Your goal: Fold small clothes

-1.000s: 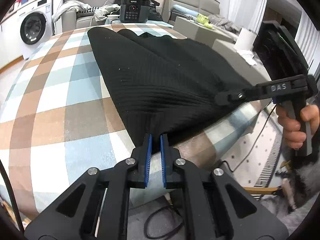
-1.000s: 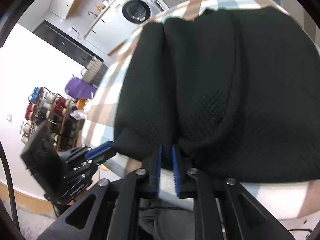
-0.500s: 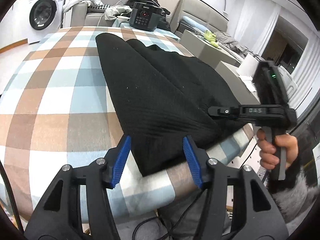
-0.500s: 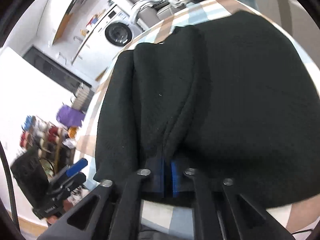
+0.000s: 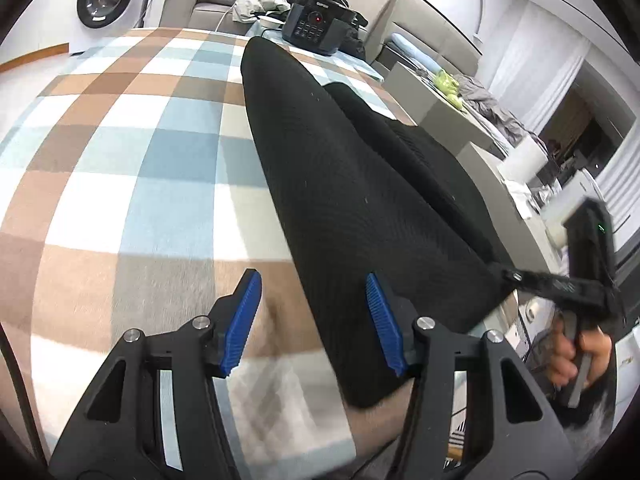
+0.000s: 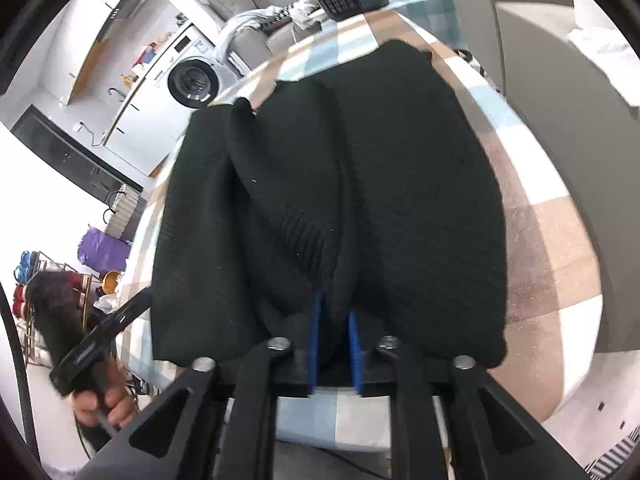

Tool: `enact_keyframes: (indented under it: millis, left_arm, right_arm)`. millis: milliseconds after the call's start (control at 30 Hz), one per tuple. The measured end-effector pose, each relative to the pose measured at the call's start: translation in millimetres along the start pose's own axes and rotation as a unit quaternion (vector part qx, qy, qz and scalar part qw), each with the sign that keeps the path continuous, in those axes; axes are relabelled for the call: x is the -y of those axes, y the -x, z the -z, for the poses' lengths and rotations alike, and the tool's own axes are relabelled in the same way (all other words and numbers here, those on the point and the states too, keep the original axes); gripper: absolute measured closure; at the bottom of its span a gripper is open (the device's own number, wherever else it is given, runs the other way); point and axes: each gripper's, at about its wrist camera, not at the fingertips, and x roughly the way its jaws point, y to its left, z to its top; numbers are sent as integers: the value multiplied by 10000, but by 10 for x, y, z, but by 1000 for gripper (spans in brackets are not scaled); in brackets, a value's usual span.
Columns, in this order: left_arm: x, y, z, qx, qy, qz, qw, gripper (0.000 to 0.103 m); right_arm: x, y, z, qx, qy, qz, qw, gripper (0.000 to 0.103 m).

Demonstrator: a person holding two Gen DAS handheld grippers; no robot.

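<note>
The left gripper [image 5: 312, 320], which a second ago was pinched on the near hem of the black knit garment [image 5: 360, 200], now has its jaws spread with nothing pressed between them; its right pad overlaps the cloth's near-left corner and its left pad stands over bare checked tablecloth [image 5: 120, 160], so that corner has been let go and lies flat near the table's front edge; the right gripper [image 6: 334, 344], half a second ago clamped hard on the hem, is opening, a fold of the black knit still standing between its blue pads but, as I judge it, no longer squeezed; the garment lies lengthwise along the table, its near hem just short of the front edge, its far end toward the black appliance [image 5: 316, 32] at the back edge, with the folded-in sleeves stacked along the middle; this reads as a set-down after a pull or smoothing, and the next fold, probably end to end, is not yet begun; as for writing, the appliance bears a short brand mark above its buttons, too small to read; the washing machine [image 5: 104, 4] shows no legible label.
</note>
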Motion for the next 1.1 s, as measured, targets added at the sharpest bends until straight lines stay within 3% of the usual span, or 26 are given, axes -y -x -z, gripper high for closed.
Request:
enact_keyframes:
  millis: [67,133,267,400,500,567,733,900,1100]
  left_arm:
    - [-14,-106,-106,11,57,26,10000,51]
    - [-28,-245,-217,0,148,-72,9999,51]
    - [-12,-514,-384,-62,225,-72,9997,51]
    - [-25,-694,-474,-100,351,-159,9992,52]
    - [-44,-740,-511,-23,421,-129,9990,71]
    - [-49,-741,-517,22,364,-192,9992,82]
    - [-101,-683,-484,106,322,-293,9990,85]
    - [-279,-501,-424,188,406,-434,9981,85]
    - [-771,-81,-298,373,684,-872,9931,85]
  right_arm:
    - [33,153,2,307,-18,-45,9995,71]
    - [97,327,-3,656,-50,34,9978,64]
    - [381,414,-70,1037,-341,504,9927,62]
    - [519,339,-183,984,-485,667,9917,62]
    - [491,260,-201,945,-249,843,9916,66]
    - [404,183,-188,847,18,868,9926,76]
    - [294,4,-219,746,265,922,9926,77]
    - [95,-149,-244,562,409,689,9952,77]
    - [-418,-394,-111,161,842,163,9962,77]
